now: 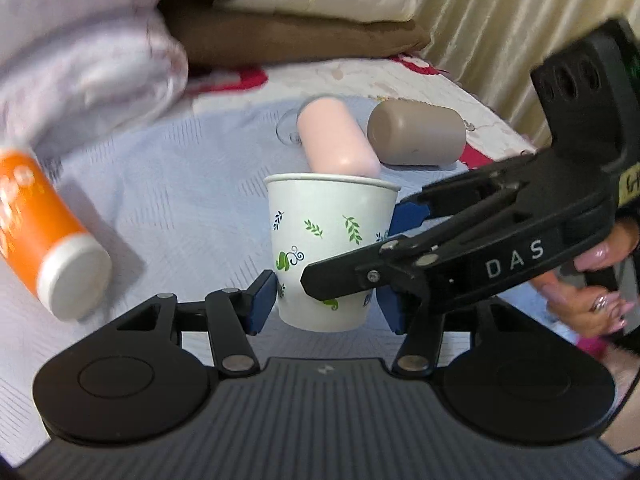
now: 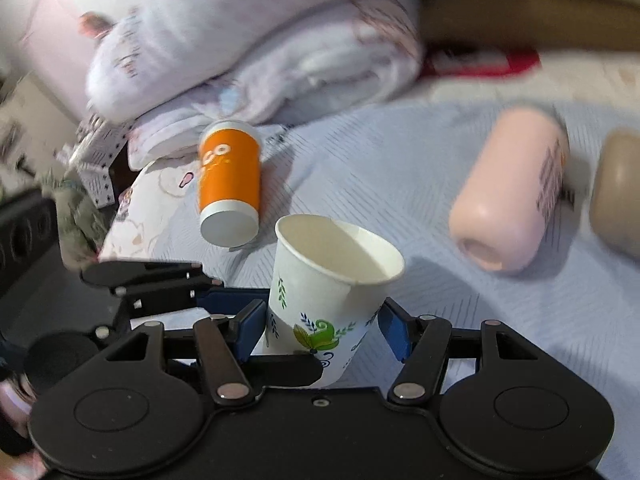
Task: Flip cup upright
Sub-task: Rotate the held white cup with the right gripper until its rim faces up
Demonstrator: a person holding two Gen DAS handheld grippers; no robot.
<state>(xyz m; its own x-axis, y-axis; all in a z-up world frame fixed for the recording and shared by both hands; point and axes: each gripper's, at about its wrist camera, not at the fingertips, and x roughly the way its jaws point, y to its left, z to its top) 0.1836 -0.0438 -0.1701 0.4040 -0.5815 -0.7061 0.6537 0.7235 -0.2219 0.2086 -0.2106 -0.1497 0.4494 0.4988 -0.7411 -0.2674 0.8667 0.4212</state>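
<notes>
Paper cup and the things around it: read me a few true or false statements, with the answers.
1. The paper cup has its mouth facing up. True.
2. The orange container stands upright. False: it lies on its side on the bedsheet.
3. The cup sits between the fingers of both the left gripper and the right gripper. True.
4. The pink bottle is inside the cup. False: it lies behind the cup, beside the tan bottle.
</notes>
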